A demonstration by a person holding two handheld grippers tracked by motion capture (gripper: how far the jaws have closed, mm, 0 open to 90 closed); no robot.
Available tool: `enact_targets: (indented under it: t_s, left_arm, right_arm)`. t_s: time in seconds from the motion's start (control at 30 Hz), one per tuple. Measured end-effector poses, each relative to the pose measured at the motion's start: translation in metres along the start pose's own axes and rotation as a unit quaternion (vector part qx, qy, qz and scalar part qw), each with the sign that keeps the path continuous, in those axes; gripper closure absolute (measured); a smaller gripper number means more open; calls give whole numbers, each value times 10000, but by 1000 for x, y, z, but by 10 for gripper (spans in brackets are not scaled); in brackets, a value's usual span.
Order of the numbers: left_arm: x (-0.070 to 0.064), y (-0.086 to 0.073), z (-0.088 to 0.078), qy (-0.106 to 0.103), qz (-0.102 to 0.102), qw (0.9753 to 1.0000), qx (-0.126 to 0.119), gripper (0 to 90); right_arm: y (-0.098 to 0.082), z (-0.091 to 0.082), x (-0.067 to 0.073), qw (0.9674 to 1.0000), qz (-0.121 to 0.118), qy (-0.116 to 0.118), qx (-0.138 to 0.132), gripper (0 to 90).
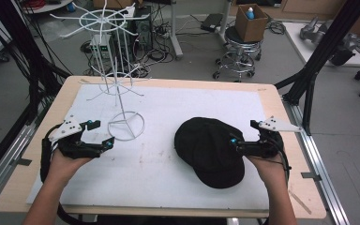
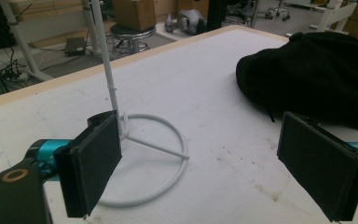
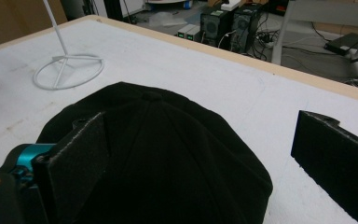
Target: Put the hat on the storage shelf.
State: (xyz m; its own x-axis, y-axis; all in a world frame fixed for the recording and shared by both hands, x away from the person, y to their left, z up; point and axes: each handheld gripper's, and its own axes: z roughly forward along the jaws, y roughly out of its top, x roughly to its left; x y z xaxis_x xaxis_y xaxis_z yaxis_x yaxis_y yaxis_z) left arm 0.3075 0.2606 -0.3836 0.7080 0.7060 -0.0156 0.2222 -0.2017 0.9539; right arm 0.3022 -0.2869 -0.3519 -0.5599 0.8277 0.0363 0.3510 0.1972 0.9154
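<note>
A black cap (image 1: pixel 210 151) lies right of centre on the white-topped table (image 1: pixel 168 103), the right gripper (image 1: pixel 243 140) at its edge and the left gripper (image 1: pixel 104 135) beside a white wire rack (image 1: pixel 116 89), both jaws wide apart, holding nothing.

Black fabric cap (image 1: pixel 209 151), plain, no pattern. White wire rack (image 1: pixel 117 79). White foam sheet (image 1: pixel 168 187), faint brown smudges. Light wood-toned table (image 1: pixel 290 140) edge. Black left gripper (image 1: pixel 98 135) and black right gripper (image 1: pixel 242 133), teal fittings.
</note>
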Motion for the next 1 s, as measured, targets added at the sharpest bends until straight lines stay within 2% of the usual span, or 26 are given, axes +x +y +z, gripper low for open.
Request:
enact_targets:
  t_s: [0.17, 0.37, 0.47, 0.7, 1.0]
  left_arm:
    - [-1, -1, 2, 15, -12, 10000, 27, 138]
    - [-1, -1, 2, -33, -44, 10000, 9, 138]
    - [0, -1, 3, -25, -67, 10000, 32, 138]
    - [0, -1, 1, -31, -62, 10000, 27, 138]
    - [0, -2, 0, -25, -62, 10000, 35, 138]
  right_arm:
    - [-3, 4, -2, 9999, 47, 2, 151, 34]
    - [-2, -4, -2, 9999, 124, -57, -52, 33]
    - [-3, -4, -4, 9998, 175, -78, 16, 33]
    - [-3, 0, -1, 9999, 76, -18, 69, 32]
    - [-3, 3, 0, 9999, 65, 37, 67, 33]
